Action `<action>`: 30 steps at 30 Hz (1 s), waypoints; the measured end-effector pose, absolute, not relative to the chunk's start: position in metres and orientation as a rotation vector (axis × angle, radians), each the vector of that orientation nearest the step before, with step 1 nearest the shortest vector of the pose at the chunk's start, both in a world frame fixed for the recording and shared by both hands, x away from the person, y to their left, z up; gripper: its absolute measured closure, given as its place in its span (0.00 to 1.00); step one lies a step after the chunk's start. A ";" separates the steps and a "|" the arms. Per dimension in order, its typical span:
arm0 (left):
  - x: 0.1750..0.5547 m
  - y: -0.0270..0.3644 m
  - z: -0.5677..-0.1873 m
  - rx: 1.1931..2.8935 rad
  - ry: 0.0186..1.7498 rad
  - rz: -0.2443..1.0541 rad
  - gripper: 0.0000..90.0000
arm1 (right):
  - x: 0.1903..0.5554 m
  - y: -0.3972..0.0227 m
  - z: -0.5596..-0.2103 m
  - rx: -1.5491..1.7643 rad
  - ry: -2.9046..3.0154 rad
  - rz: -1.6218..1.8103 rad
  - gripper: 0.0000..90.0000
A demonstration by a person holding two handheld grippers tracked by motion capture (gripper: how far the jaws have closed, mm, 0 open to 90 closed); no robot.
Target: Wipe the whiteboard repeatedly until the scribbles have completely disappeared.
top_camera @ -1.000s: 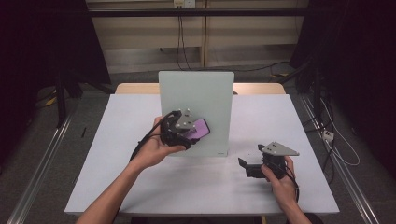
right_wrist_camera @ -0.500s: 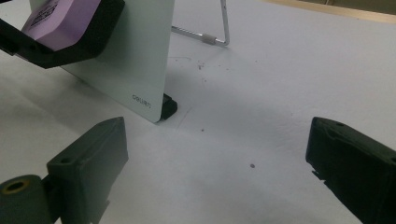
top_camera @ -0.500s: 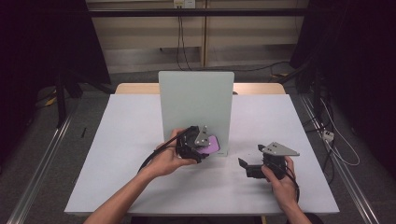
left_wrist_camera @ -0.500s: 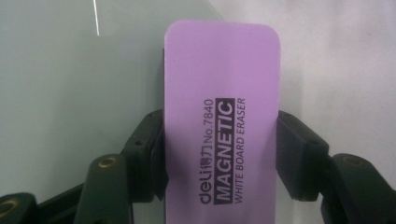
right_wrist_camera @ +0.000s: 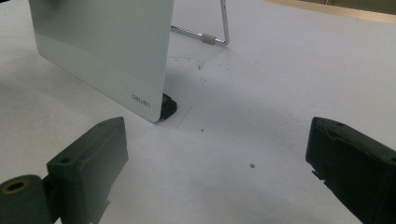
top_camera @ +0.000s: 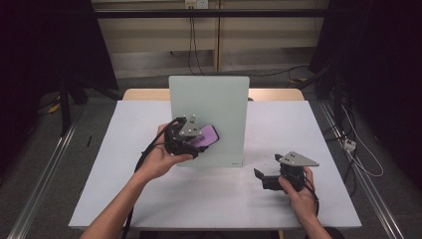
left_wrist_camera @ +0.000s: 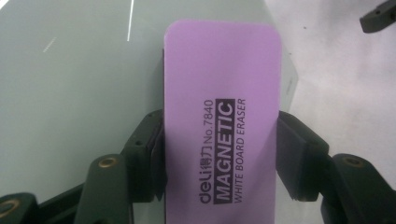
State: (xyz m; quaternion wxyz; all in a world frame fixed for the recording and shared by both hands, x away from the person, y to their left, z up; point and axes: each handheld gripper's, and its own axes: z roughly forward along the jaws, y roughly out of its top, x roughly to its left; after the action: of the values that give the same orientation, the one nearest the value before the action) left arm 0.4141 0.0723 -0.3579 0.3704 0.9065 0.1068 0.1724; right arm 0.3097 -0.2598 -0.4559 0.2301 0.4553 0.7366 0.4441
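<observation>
Two hand-held grippers: the left hand-held gripper [top_camera: 199,142] at frame centre pinches a purple eraser [left_wrist_camera: 222,121] against the whiteboard [top_camera: 209,99], while the right hand-held gripper [top_camera: 261,177], lower right, stands spread.

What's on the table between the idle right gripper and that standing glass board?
Nothing: in the right gripper view, bare white table lies between the right gripper and the glass board.

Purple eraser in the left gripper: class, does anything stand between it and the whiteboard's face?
Nothing visible does. The left gripper clamps the purple eraser right at the bare whiteboard; whether they touch is unclear.
</observation>
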 end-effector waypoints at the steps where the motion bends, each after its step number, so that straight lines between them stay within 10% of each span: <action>1: 0.414 0.075 -0.356 2.311 0.290 0.454 0.45 | 0.310 -0.260 -0.456 1.256 2.024 1.224 0.06; 30: 0.410 0.098 -0.348 2.289 0.360 0.359 0.45 | 0.311 -0.260 -0.456 1.254 2.017 1.228 0.06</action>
State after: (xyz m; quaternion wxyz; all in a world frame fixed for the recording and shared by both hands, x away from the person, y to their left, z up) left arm 0.4104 0.0978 -0.3485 0.3879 0.8997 0.1417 0.1412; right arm 0.3112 -0.2596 -0.4558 0.2318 0.4561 0.7340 0.4466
